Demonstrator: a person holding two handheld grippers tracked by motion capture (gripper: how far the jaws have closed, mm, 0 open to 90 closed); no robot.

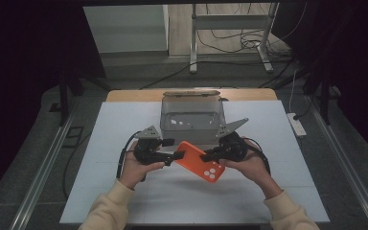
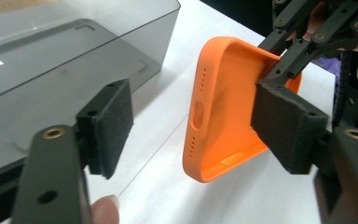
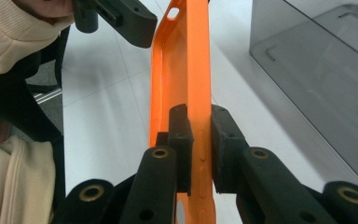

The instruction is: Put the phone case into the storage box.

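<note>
One orange phone case (image 1: 201, 161), two tongs

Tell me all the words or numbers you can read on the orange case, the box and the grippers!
There are none to read.
Orange phone case: plain, no words or logo on the parts that show.
Clear grey box: no label.
Left gripper and right gripper: bare black parts, no writing.

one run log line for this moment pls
right claw: shut on orange phone case side wall | left claw: open at case end | smoky clear box: behind
</note>
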